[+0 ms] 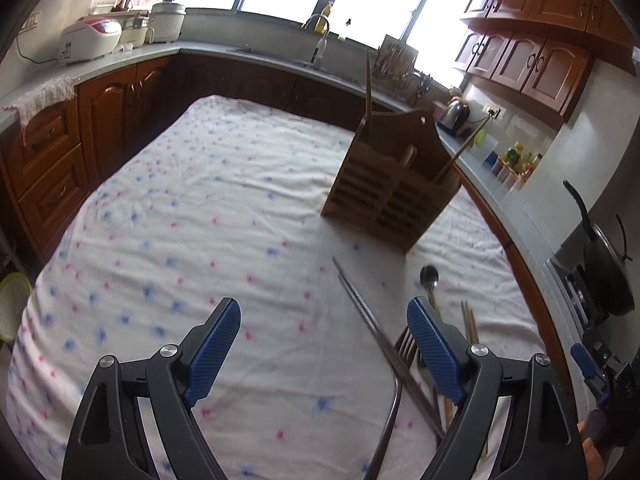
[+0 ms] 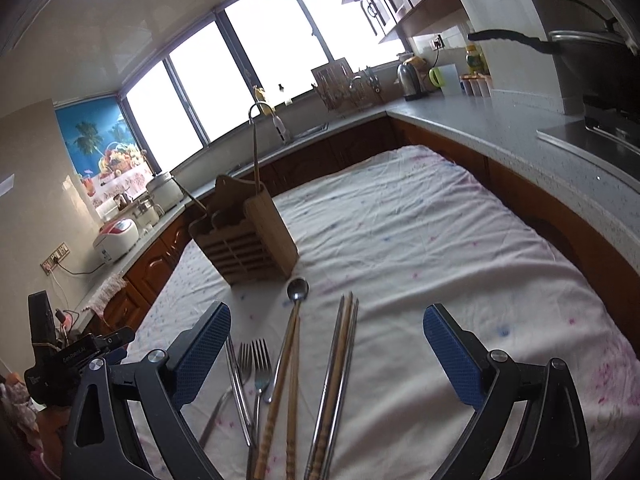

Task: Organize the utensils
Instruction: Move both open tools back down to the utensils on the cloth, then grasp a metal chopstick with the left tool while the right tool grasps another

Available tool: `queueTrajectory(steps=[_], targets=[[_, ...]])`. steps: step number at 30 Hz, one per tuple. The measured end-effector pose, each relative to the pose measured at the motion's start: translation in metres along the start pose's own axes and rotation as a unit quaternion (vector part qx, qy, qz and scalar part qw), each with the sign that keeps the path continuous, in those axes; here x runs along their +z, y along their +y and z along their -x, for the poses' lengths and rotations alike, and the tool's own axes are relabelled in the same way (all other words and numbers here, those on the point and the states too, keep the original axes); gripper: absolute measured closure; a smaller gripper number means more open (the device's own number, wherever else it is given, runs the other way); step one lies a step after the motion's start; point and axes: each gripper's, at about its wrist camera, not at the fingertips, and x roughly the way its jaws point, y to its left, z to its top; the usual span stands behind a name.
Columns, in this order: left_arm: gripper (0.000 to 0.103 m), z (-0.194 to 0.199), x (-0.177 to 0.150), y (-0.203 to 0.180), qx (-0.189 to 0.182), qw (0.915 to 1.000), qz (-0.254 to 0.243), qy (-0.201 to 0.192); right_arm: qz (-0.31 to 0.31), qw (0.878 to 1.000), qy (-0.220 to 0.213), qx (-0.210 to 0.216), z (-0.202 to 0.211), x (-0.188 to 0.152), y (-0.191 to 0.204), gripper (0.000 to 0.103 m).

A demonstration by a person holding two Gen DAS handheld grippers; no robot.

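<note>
two forks (image 2: 256, 360), spoon (image 2: 297, 290), chopsticks (image 2: 340, 360) beside slatted wooden holder (image 2: 244, 240).

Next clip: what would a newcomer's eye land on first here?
The wooden caddy stands on the flowered cloth, a few utensils already upright in it. Nearer, loose utensils lie in a row: spoon, forks and chopsticks. Both grippers, left and right, are open and empty.

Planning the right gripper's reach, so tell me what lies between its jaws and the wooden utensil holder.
In the right wrist view, between the right gripper and the wooden utensil holder lie forks, wooden chopsticks, metal chopsticks and a spoon.
</note>
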Motion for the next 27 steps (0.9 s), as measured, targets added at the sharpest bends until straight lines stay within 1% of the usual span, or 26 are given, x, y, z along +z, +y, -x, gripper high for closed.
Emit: queueTrajectory(steps=[9,11,13,15,16,17,18,19,21,23,25,27], targets=[[0.019,-0.012,-0.004,-0.011,0.016,0.9995,-0.016,0.022,0.009,1.000,0.013,-0.002,-0.003,-0.006,0.000,0.006],[0.022,-0.016,-0.002,-0.015,0.012,0.9994,-0.019,0.026,0.013,1.000,0.012,-0.005,-0.004,-0.005,0.001,0.008],[0.028,-0.022,0.001,-0.019,0.009,0.9992,-0.024,0.030,0.017,1.000,0.017,-0.008,-0.007,-0.005,0.002,0.015],[0.033,-0.028,0.003,-0.022,0.005,0.9990,-0.027,0.036,0.017,0.999,0.025,-0.010,-0.012,-0.004,0.001,0.027],[0.037,-0.031,0.004,-0.023,0.002,0.9989,-0.029,0.038,0.018,0.999,0.032,-0.012,-0.016,-0.004,0.000,0.031],[0.041,-0.035,0.006,-0.025,0.000,0.9987,-0.032,0.041,0.018,0.999,0.038,-0.013,-0.020,-0.004,0.000,0.038],[0.043,-0.038,0.007,-0.025,-0.002,0.9986,-0.033,0.043,0.017,0.999,0.046,-0.015,-0.024,-0.004,-0.001,0.044],[0.045,-0.042,0.009,-0.026,-0.005,0.9984,-0.034,0.046,0.017,0.998,0.051,-0.016,-0.028,-0.005,-0.002,0.046],[0.047,-0.050,0.013,-0.028,-0.008,0.9981,-0.034,0.052,0.019,0.998,0.065,-0.018,-0.038,-0.006,-0.002,0.056],[0.053,-0.059,0.018,-0.030,-0.009,0.9977,-0.036,0.056,0.021,0.996,0.080,-0.019,-0.050,-0.007,-0.002,0.059],[0.055,-0.070,0.023,-0.032,-0.012,0.9972,-0.037,0.064,0.024,0.995,0.094,-0.019,-0.060,-0.009,-0.001,0.063],[0.060,-0.084,0.028,-0.033,-0.014,0.9966,-0.037,0.073,0.026,0.994,0.108,-0.020,-0.070,-0.010,-0.001,0.071]])
